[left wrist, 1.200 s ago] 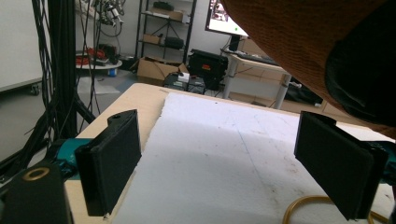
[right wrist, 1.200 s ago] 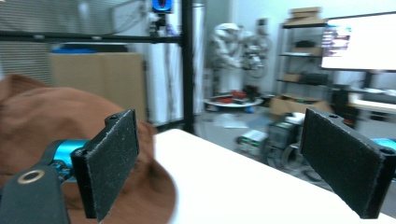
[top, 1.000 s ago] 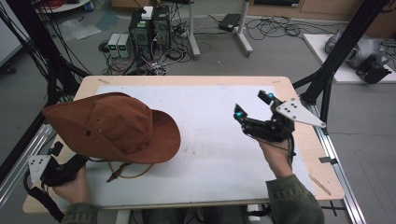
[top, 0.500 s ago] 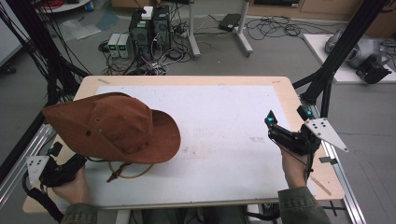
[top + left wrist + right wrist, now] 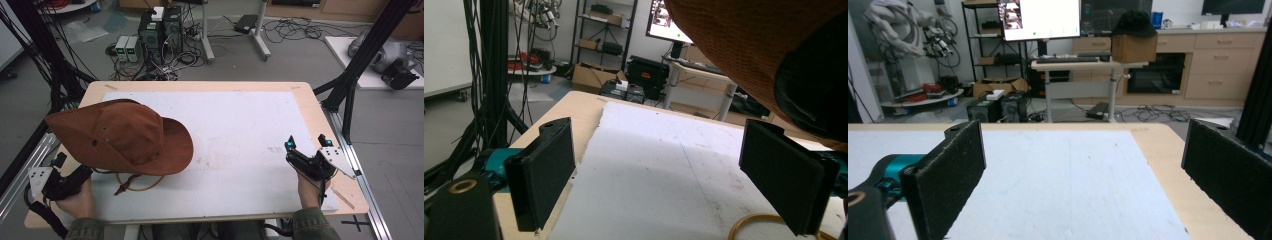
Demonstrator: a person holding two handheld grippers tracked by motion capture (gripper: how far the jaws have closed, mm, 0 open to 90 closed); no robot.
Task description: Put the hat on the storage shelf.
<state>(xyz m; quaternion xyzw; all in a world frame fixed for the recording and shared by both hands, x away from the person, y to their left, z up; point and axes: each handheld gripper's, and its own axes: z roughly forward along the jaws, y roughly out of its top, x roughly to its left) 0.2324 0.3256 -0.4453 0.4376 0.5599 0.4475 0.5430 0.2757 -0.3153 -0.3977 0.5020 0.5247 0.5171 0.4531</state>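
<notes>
wide-brimmed rust-brown fabric hat (image 5: pixel 120 137) resting at the left of the high view on the white sheet (image 5: pixel 240 135) that covers the pale wooden counter (image 5: pixel 320 117), crown up, its tan chin cord (image 5: pixel 135 182) looped out toward the lower edge. left gripper (image 5: pixel 62 175) parked at the lower left, just beside the brim, jaws spread with nothing between them; in the left gripper view the brim (image 5: pixel 744 45) overhangs at upper right, probably placed for a grasp of the edge. right gripper (image 5: pixel 305 147) low at the lower right, well apart from the hat, jaws spread wide and empty, seemingly idle. beyond the counter: grey floor, computer towers (image 5: pixel 160 30), tangled cables (image 5: pixel 295 30), black frame posts (image 5: pixel 360 60).
</notes>
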